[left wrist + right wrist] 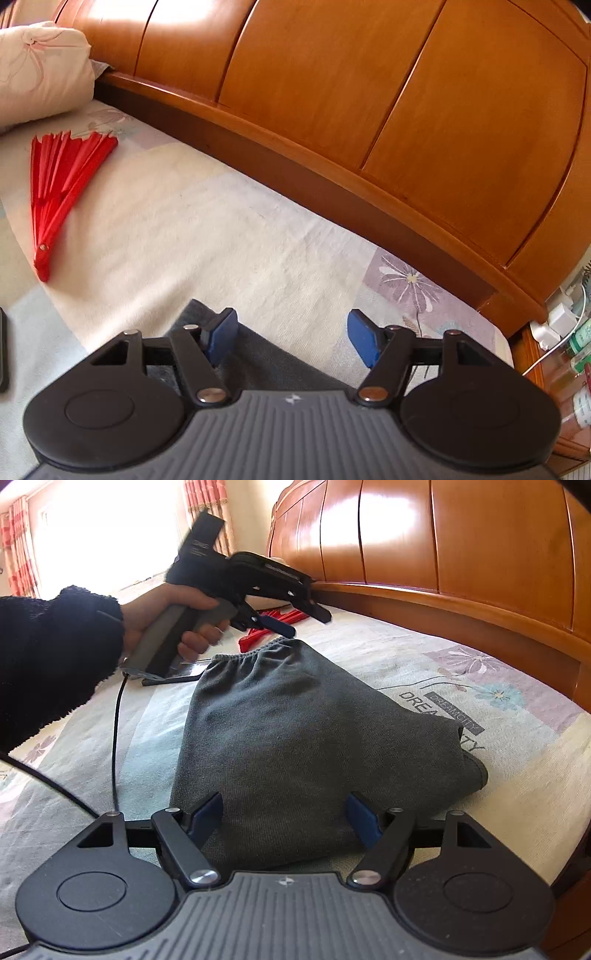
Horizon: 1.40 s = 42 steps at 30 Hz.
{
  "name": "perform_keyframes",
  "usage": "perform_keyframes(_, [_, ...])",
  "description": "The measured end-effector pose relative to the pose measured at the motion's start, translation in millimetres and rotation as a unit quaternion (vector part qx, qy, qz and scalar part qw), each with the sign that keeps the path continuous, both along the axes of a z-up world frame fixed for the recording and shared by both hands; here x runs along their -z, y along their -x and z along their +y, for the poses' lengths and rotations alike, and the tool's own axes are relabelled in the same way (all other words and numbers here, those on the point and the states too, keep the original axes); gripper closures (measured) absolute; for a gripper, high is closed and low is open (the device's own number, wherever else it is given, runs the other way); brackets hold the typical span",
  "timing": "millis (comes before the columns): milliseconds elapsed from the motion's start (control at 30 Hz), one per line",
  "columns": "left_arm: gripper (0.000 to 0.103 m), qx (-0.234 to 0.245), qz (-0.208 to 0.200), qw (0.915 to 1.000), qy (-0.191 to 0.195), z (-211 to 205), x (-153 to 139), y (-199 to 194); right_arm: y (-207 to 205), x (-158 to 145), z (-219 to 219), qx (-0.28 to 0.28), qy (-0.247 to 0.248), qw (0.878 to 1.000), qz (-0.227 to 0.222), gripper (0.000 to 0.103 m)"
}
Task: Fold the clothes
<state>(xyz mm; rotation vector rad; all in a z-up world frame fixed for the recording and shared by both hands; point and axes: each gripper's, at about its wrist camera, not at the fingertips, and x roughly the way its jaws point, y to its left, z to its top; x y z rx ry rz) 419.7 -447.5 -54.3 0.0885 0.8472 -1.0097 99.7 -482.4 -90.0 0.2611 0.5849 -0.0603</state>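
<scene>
A grey garment (295, 720) lies folded on the flowered bedsheet (480, 812), its elastic waistband (251, 653) at the far end. My right gripper (286, 812) hovers over the near edge with its jaws wide; the blue pads stand apart from the cloth. A hand (173, 620) in a dark fuzzy sleeve holds my left gripper (295, 622) above the waistband end. In the left wrist view the left gripper (291, 332) stands open, with a corner of the grey garment (266, 354) beneath its left finger and nothing gripped.
A red folding fan (59, 184) lies on the sheet near a pillow (37, 70). The wooden headboard (369, 110) runs along the far side. A dark phone (184, 674) lies left of the garment. A nightstand with bottles (569, 350) stands at the right.
</scene>
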Motion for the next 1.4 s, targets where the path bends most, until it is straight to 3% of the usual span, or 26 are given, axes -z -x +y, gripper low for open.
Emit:
perform_keyframes(167, [0.036, -0.033, 0.004, 0.9986, -0.041, -1, 20, -14, -2, -1, 2, -0.005, 0.003, 1.000, 0.004, 0.021])
perform_keyframes(300, [0.036, -0.033, 0.010, 0.9988, -0.035, 9, 0, -5, 1, -4, -3, 0.002, -0.019, 1.000, 0.001, 0.021])
perform_keyframes(433, [0.034, 0.012, 0.013, 0.9994, -0.031, 23, -22, 23, 6, -8, -8, 0.013, -0.050, 0.999, -0.007, 0.021])
perform_keyframes(600, [0.031, 0.050, 0.047, 0.9967, -0.042, 43, -6, 59, 16, -16, -7, 0.017, -0.044, 0.999, -0.008, 0.021])
perform_keyframes(867, [0.033, -0.062, 0.008, 0.9922, -0.108, 98, 16, 36, 29, -25, -13, 0.032, -0.039, 0.999, -0.007, 0.020])
perform_keyframes(967, [0.033, -0.084, 0.018, 0.9930, -0.081, 115, 6, 30, 30, -26, -14, 0.033, -0.038, 0.999, -0.003, 0.020])
perform_keyframes(1033, [0.032, -0.075, 0.008, 0.9944, -0.073, 119, -3, 40, 25, -28, -13, 0.029, -0.028, 0.999, -0.003, 0.020])
perform_keyframes(1200, [0.020, -0.023, -0.057, 0.9933, -0.098, 119, -15, 96, 3, -31, -16, 0.020, 0.025, 0.999, -0.004, 0.019])
perform_keyframes(1400, [0.012, 0.049, -0.114, 0.9824, -0.140, 136, -3, 170, -25, -4, -27, 0.005, 0.067, 0.997, 0.047, 0.018])
